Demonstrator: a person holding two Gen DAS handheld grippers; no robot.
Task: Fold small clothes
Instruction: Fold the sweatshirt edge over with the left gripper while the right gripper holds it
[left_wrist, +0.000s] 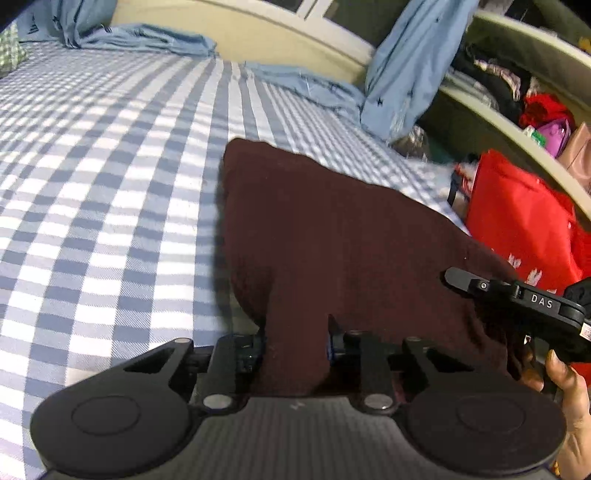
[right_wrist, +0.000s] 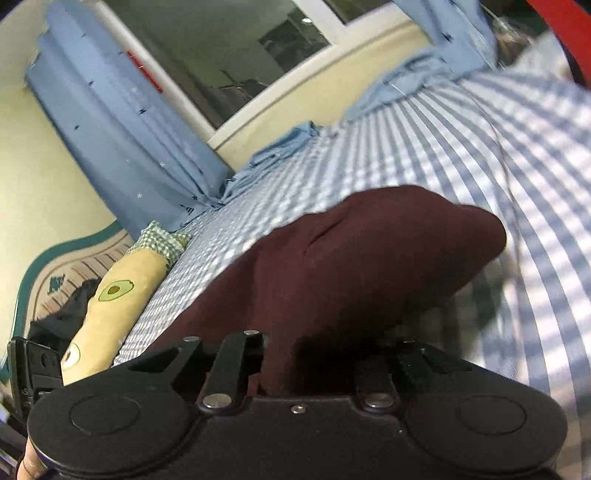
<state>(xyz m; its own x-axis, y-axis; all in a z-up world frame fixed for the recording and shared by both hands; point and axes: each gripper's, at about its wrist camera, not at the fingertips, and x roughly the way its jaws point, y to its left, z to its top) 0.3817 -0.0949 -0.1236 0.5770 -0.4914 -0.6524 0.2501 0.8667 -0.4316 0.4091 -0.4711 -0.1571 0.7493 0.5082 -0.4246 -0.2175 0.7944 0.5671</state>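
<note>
1. Clearly the garment (left_wrist: 332, 236), a dark maroon piece of small clothing, is the landmark: it lies partly on the checked bedsheet (left_wrist: 110, 184), with its near edge raised off it by both tools.

2. Left of the garment, the sheet is bare. If the fold swings that way too fast, the free far end could drag and bunch instead of laying flat.

3. At the garment's near left edge, the left gripper (left_wrist: 295, 343) has its jaws pinching a gathered bunch of the cloth. The bite looks thick and close to the edge, so I judge a sharp tug could let it slide out.

4. At the garment's near right edge, the right gripper (left_wrist: 458, 277) is seen side-on in the left wrist view; in its own view (right_wrist: 314, 354) the jaws are drawn in on a fold of the maroon fabric. That view is blurred, so how deep the cloth sits I cannot tell; a shallow hold could drop that corner.

5. Between the two holds the cloth sags. If the hands carry it unevenly, the edges would probably land askew and the fold come out crooked.

6. Right of the garment, a red bag (left_wrist: 517, 221) stands just beside the bed. A wide swing of the right tool could brush it or dangle cloth over the edge.
</note>
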